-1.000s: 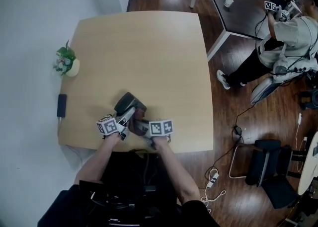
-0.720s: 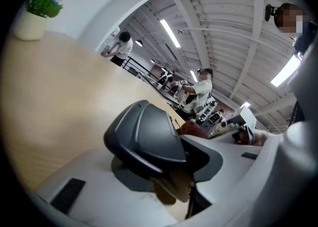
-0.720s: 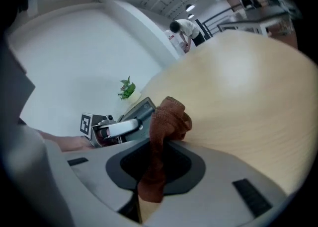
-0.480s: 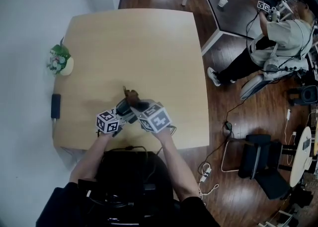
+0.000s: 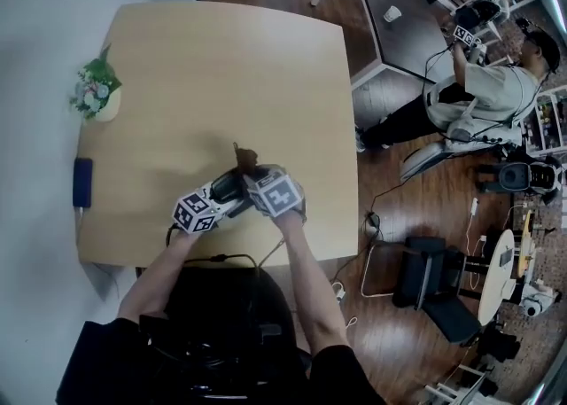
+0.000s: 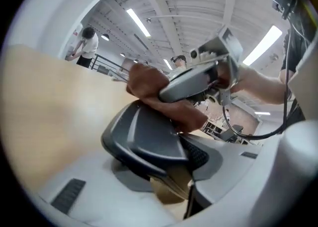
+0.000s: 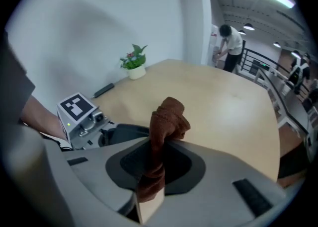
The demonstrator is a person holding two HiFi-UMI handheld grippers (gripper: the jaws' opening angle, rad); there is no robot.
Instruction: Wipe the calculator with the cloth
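My left gripper (image 5: 226, 192) is shut on the dark grey calculator (image 5: 221, 185), holding it tilted above the table's near part. Its jaws have just been closing and easing back a little, with the calculator between them. In the left gripper view the calculator (image 6: 146, 139) lies across that gripper (image 6: 161, 169). The brown cloth (image 6: 149, 84) rests on the calculator's far edge. My right gripper (image 5: 251, 168) is shut on the cloth (image 5: 245, 158). In the right gripper view the cloth (image 7: 169, 116) stands bunched up out of that gripper (image 7: 151, 171).
The light wooden table (image 5: 221, 66) carries a small potted plant (image 5: 93, 93) and a dark flat object (image 5: 82, 182) near its left edge. Right of the table are a second desk, a person (image 5: 483, 89), a chair (image 5: 434, 292) and floor cables.
My right gripper has risen and rolled, bringing the cloth from beside the calculator up onto its far edge. The left gripper has rolled while holding the calculator.
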